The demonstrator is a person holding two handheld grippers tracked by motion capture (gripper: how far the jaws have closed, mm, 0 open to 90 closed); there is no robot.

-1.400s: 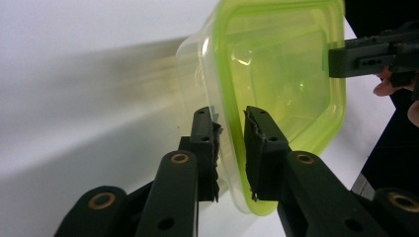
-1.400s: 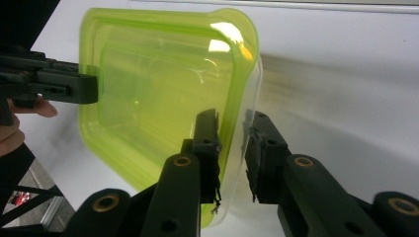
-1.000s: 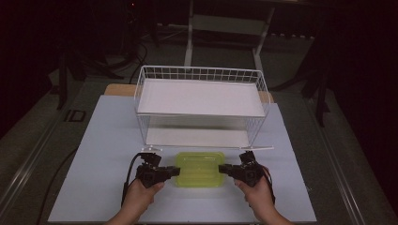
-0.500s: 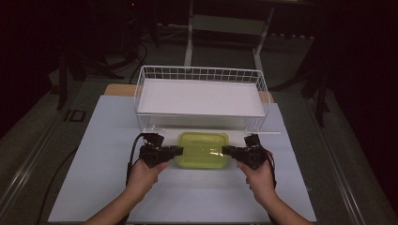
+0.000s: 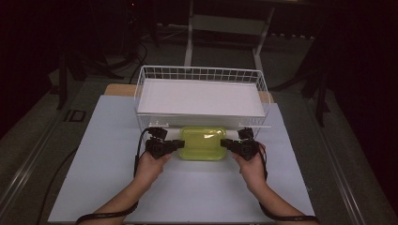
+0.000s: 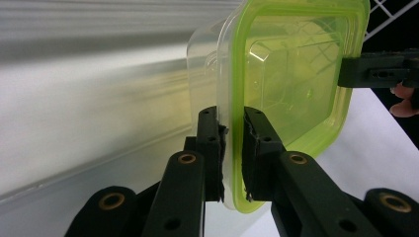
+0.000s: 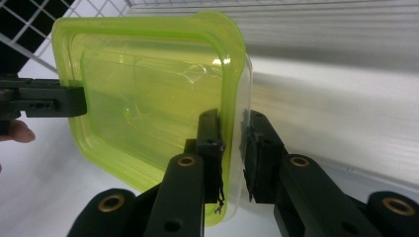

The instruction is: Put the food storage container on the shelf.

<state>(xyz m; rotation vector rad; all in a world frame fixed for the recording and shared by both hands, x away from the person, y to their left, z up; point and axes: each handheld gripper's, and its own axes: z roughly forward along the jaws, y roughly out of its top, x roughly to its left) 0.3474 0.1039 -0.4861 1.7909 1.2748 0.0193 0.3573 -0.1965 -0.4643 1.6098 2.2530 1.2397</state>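
High view: container [image 5: 202, 143] now farther forward, far edge under rack [image 5: 201, 97] shelf. My left gripper [image 5: 174, 145] and right gripper [image 5: 227, 143] clamp opposite rims; likely sliding into lower tier.

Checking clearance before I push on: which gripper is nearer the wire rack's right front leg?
Right. The right gripper grips the green-lidded container just inside that leg of the wire rack; the left gripper grips the container's opposite end.

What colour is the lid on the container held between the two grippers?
The lid is translucent yellow-green on a clear container; it shows best in the right gripper view.
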